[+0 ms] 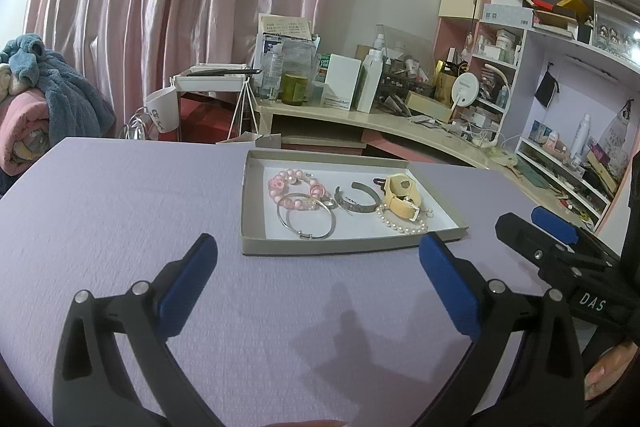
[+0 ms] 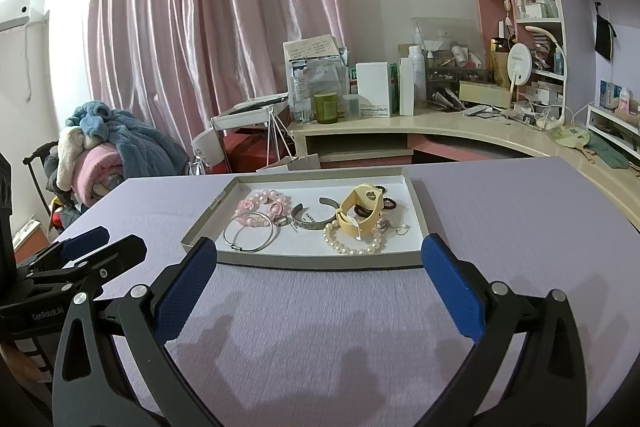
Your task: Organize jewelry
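Observation:
A shallow grey cardboard tray (image 1: 256, 239) (image 2: 200, 233) lies on the lilac table and holds the jewelry. In it are a pink bead bracelet (image 1: 298, 185) (image 2: 260, 205), a thin silver bangle (image 1: 310, 225) (image 2: 248, 237), a small ring (image 2: 280, 221), an engraved silver cuff (image 1: 358, 201) (image 2: 310, 221), a yellow watch (image 1: 402, 197) (image 2: 360, 213), a pearl bracelet (image 1: 400, 223) (image 2: 352, 243) and dark hair ties (image 2: 390, 203). My left gripper (image 1: 318, 253) is open, just short of the tray's near edge. My right gripper (image 2: 320, 255) is open at the tray's near edge, and also shows in the left wrist view (image 1: 532, 223).
The lilac table (image 1: 120, 211) (image 2: 520, 211) stretches around the tray. Behind it stand a cluttered cream desk (image 1: 360, 119) (image 2: 460, 131), shelves (image 1: 560, 39), a pink curtain (image 1: 160, 7) and a chair heaped with blankets (image 2: 104, 147). A hand (image 1: 612, 367) holds the right tool.

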